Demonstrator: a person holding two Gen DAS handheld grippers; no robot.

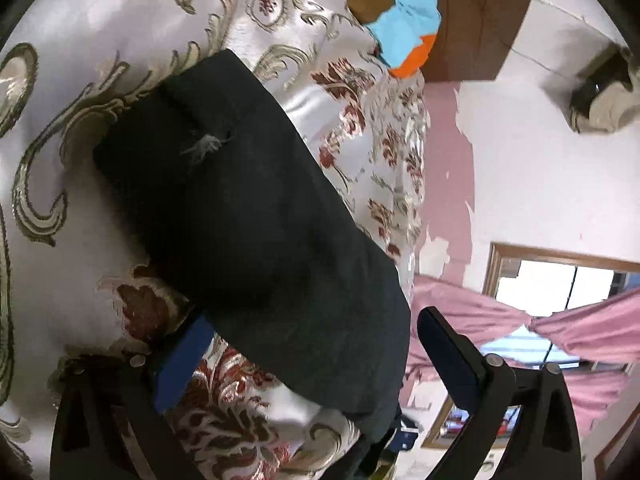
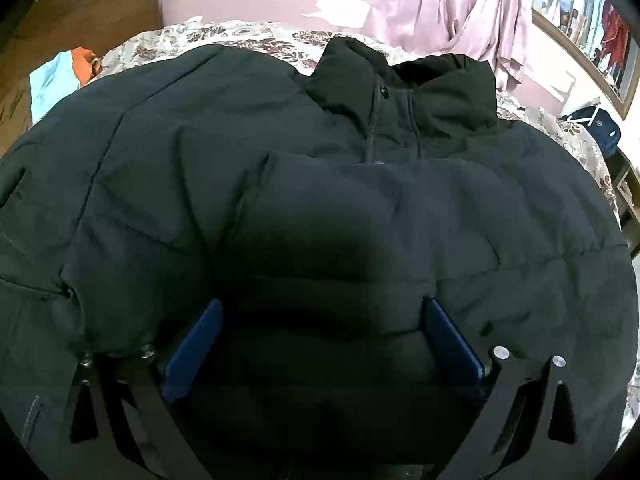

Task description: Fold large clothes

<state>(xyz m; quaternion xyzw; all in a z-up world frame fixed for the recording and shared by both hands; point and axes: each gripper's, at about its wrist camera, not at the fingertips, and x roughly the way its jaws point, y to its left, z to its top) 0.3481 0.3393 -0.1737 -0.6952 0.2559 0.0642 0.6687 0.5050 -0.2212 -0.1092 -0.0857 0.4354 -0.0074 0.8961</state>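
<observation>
A: Quick pass. The jacket (image 2: 320, 208) is dark, puffy and quilted, lying front-up on the bed (image 2: 248, 38). Stand-up collar (image 2: 404, 80) with a snap button at the far end, near the headboard (image 2: 92, 12) and wall.

B: Sleeve?

A: One sleeve (image 2: 360, 200) is folded across the chest, just under the collar in the right wrist view. The left wrist view shows a sleeve (image 1: 248, 208) too, a long dark tube lying on the floral bedspread (image 1: 80, 120), with a small tear (image 1: 206, 142) showing pale filling. I can't tell whether it's the same sleeve.

B: Tools?

A: Right tool (image 2: 320, 344): jaws spread wide, blue pads (image 2: 196, 348) either side of a fold of jacket, not pinching it. Released. Left tool (image 1: 308, 364): also spread, sleeve end lying between the fingers, one blue pad (image 1: 184, 364) partly under fabric. Not clenched.

B: What's only in one view?

A: The right view alone shows the whole torso and collar, plus a blue bag (image 2: 596, 128) at the bed's edge. The left alone shows the tear, the window (image 1: 560, 284) with pink curtains (image 1: 472, 312), and blue-orange clothing (image 1: 412, 28) by the headboard up close.

B: Axis?

A: Body runs from hem near the right tool to the collar far away. In the left view the sleeve runs diagonally, upper left to lower right.
</observation>
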